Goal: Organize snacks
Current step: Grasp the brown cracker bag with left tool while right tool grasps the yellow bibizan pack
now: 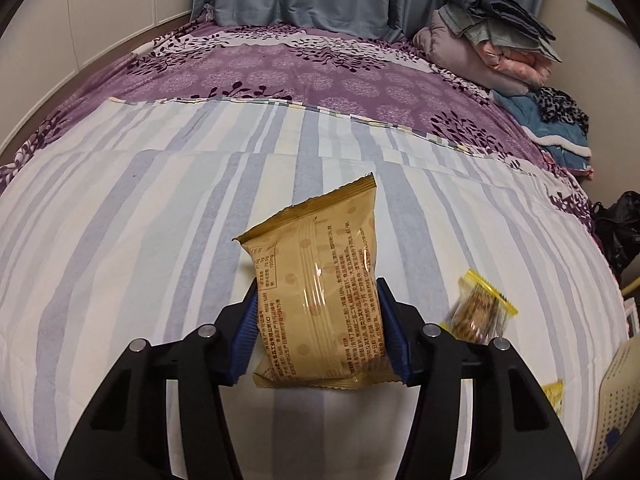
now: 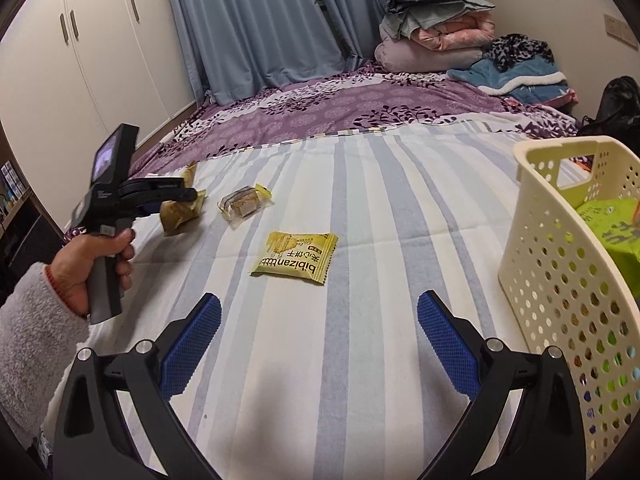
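Note:
My left gripper (image 1: pixel 316 300) is shut on a tan snack packet (image 1: pixel 316 292) and holds it above the striped bedsheet (image 1: pixel 120 240). The right wrist view shows the same left gripper (image 2: pixel 188 196) at the left with that tan packet (image 2: pixel 180 212) in it. A clear packet with a yellow end (image 1: pixel 478 312) lies to its right; it also shows in the right wrist view (image 2: pixel 244 202). A yellow "bibizan" packet (image 2: pixel 296 256) lies flat mid-bed. My right gripper (image 2: pixel 320 336) is open and empty, just short of it. A cream perforated basket (image 2: pixel 560 280) stands at the right, holding a green packet (image 2: pixel 612 224).
Folded quilts and blankets (image 2: pixel 440 36) are stacked at the bed's far right corner. A purple floral sheet (image 2: pixel 340 108) covers the far half of the bed. White wardrobes (image 2: pixel 80 60) line the left wall. The basket's edge (image 1: pixel 616 392) shows at the left wrist view's lower right.

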Demonstrator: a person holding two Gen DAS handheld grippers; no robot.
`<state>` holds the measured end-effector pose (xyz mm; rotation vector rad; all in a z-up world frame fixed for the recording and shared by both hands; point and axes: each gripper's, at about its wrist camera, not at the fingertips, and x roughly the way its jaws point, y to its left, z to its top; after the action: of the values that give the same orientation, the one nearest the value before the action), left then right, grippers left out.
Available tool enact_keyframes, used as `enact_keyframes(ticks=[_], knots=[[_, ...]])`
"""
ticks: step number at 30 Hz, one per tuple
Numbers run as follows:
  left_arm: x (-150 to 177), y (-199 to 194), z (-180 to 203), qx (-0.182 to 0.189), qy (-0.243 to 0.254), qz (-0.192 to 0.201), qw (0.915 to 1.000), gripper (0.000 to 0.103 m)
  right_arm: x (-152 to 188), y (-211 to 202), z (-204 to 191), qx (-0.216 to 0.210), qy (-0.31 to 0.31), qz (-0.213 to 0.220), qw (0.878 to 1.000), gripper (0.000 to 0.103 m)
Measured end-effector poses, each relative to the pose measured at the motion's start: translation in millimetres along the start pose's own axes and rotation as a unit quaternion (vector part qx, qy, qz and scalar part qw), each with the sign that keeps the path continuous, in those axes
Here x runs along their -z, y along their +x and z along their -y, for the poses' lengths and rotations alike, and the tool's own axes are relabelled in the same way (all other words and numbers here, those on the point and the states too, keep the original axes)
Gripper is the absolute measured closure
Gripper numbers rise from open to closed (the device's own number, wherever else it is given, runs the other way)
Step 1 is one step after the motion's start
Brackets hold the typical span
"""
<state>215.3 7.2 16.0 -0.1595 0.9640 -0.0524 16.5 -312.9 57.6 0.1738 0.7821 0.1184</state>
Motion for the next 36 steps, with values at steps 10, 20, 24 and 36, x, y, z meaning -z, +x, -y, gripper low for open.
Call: enact_keyframes(ticks=[10, 20, 24, 36], knots=[[30, -42, -34, 0.011, 0.010, 0.013, 0.9998, 0.048, -22, 46, -18, 0.003, -0.049, -0.020, 0.999, 0.005], [62, -66, -49, 0.028, 0.008, 0.003, 0.9996, 0.048, -58, 101, -33, -0.031, -0.089, -0.036, 0.995, 0.005], [68, -70, -49, 0.035, 0.012, 0.001, 0.9993, 0.048, -63, 123, -29, -0.067, -0.073, -0.074, 0.992, 0.005], [74, -73, -46, 0.050, 0.014, 0.000, 0.9986, 0.048, -10, 79, -55, -0.140, -0.124, -0.106, 0.977, 0.005]])
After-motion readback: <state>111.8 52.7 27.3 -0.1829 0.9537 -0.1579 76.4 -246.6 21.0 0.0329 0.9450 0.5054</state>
